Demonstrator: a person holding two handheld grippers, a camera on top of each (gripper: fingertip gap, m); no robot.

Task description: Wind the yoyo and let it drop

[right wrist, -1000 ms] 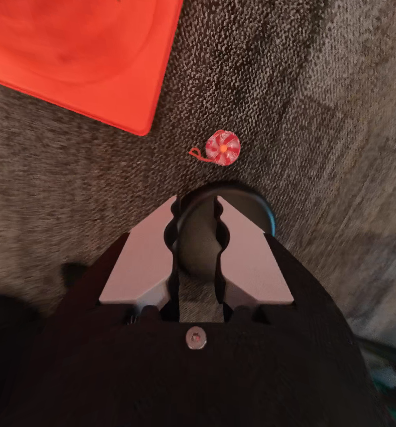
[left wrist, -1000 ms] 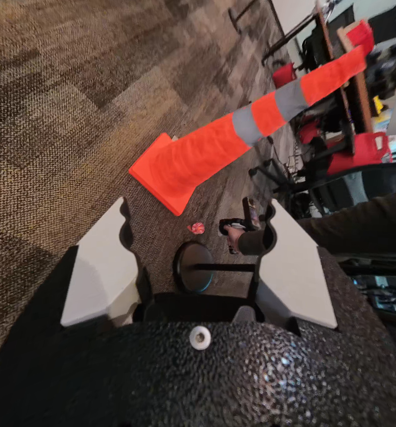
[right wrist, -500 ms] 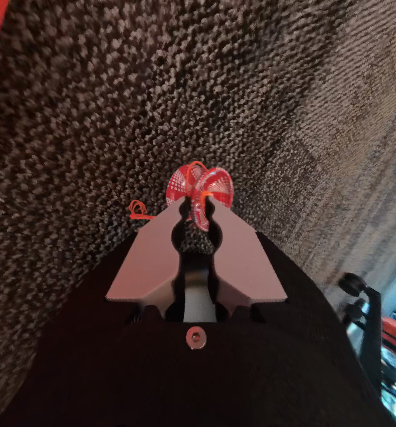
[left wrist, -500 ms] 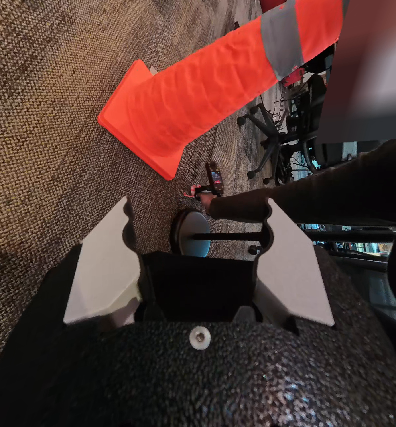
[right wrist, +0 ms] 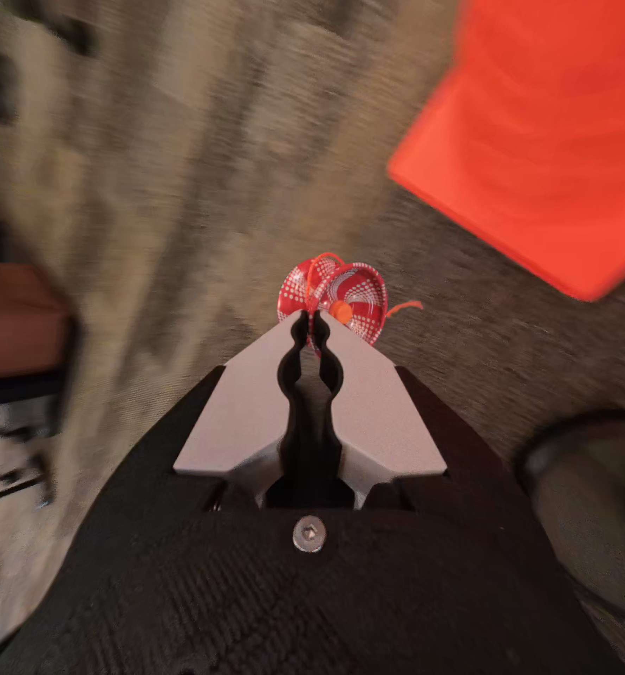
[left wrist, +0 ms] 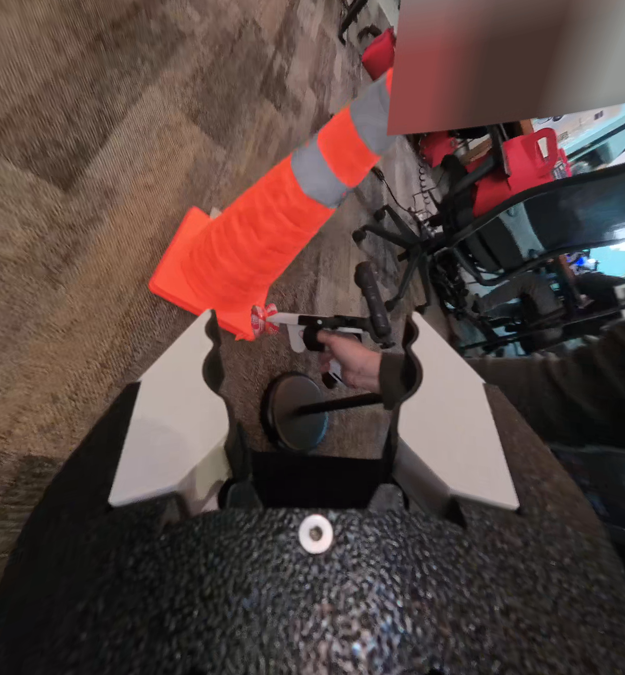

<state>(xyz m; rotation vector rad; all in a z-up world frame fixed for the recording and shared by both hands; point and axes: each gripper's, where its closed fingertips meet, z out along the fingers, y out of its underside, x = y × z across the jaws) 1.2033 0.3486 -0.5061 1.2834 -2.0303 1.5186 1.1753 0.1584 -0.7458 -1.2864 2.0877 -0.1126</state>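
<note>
The right claw [right wrist: 309, 317] is pinched nearly closed on the rim of the red-and-white yoyo [right wrist: 334, 297], held off the carpet [right wrist: 157, 182] with its axle crosswise and slightly tilted, near the orange cone [right wrist: 544, 146]. The left claw [left wrist: 309, 328] gapes wide, empty.

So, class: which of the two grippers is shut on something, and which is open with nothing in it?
The right gripper is shut on the red-and-white yoyo; the left gripper is wide open, holding nothing.
</note>
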